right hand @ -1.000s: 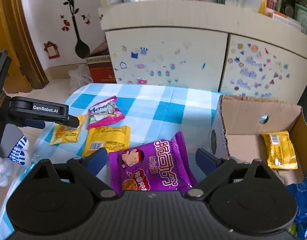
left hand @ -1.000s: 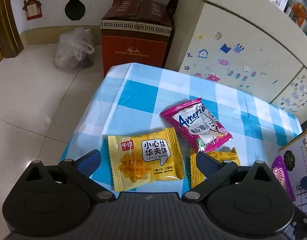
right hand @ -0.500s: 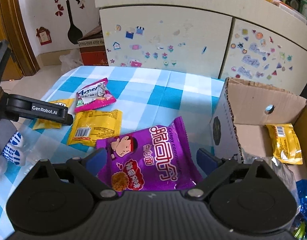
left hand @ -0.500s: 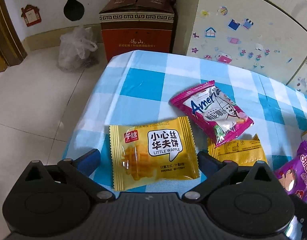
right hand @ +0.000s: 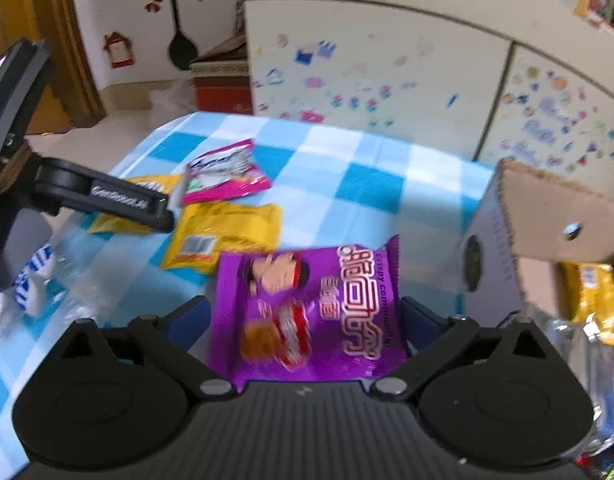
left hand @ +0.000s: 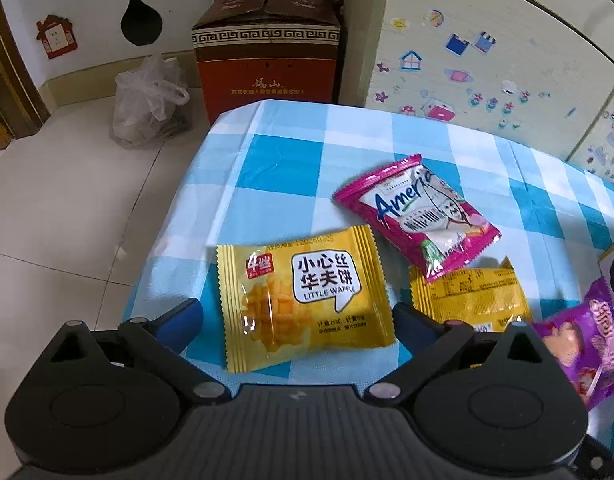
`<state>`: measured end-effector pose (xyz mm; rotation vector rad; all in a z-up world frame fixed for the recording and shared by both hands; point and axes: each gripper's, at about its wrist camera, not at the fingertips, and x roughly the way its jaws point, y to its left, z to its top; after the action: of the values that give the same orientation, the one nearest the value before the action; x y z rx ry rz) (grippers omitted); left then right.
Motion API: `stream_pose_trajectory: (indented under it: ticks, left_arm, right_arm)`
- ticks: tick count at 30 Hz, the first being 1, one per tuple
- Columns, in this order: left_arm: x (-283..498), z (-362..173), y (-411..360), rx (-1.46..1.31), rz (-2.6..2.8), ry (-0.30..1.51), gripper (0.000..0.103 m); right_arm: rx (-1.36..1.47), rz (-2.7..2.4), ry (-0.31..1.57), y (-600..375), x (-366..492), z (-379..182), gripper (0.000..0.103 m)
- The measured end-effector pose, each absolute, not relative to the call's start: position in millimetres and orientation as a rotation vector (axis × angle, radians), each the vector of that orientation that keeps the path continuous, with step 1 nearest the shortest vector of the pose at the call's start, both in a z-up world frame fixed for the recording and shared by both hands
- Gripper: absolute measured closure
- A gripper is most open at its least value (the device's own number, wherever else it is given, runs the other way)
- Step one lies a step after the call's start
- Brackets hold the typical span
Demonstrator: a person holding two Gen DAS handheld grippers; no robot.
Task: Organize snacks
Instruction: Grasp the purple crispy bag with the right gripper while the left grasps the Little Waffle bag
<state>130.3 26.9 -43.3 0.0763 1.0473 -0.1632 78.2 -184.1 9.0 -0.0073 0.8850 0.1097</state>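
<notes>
My left gripper [left hand: 297,316] is open, its fingers on either side of a yellow Little Waffle packet [left hand: 303,296] lying on the blue checked tablecloth [left hand: 283,168]. A pink America packet [left hand: 417,216] and a second yellow packet [left hand: 471,300] lie to its right. My right gripper [right hand: 303,314] is open around a purple crisps packet [right hand: 307,312], which also shows in the left wrist view [left hand: 587,340]. A cardboard box [right hand: 547,216] stands right of it with a yellow packet [right hand: 595,300] inside.
The table's left edge drops to a tiled floor [left hand: 67,200]. A red-brown carton [left hand: 267,60] and a plastic bag [left hand: 147,108] stand on the floor beyond. A sticker-covered cabinet [right hand: 387,80] stands behind the table. My left gripper's body [right hand: 107,200] shows in the right wrist view.
My left gripper has come closer around the Little Waffle packet. My right gripper has moved forward and left around the purple packet, which has turned more upright between the fingers.
</notes>
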Motion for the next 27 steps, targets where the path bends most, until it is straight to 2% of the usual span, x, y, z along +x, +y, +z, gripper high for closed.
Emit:
stream_pose_trajectory:
  ticks: [3,10,12,13,15,17,20,27]
  left_arm:
    - [128.1,-42.7,26.1,0.074,-0.166,1.043,0.004]
    - [128.2,-45.0,23.0,0.075,-0.164,1.024,0.001]
    - [127.6,-44.4,22.9,0.078,-0.177,1.017,0.004]
    - [127.3,-43.6,22.5,0.077,-0.183,1.013,0.009]
    - [126.0,-41.0,21.3,0.077,-0.203,0.997,0.018]
    - [125.3,-40.0,20.9,0.077,-0.205,0.993,0.024]
    - [124.8,-37.4,23.4,0.062,-0.204,0.989,0.030]
    - [121.7,-30.3,27.0,0.042,-0.189,0.998,0.031]
  right_arm:
    - [0.019,0.118,0.908,-183.6,79.5,6.7,0.008]
    - [0.078,0.092,0.891,-183.1,81.2,3.6,0.004]
    - [0.058,0.082,0.892,-180.1,82.5,1.9,0.004]
    - [0.047,0.076,0.894,-178.5,82.6,0.8,0.005]
    - [0.050,0.084,0.911,-177.8,83.1,-2.1,0.007]
    - [0.058,0.084,0.917,-177.0,82.3,-2.4,0.022]
    - [0.064,0.104,0.909,-175.7,81.0,2.4,0.032]
    - [0.066,0.125,0.909,-173.5,78.9,7.6,0.036]
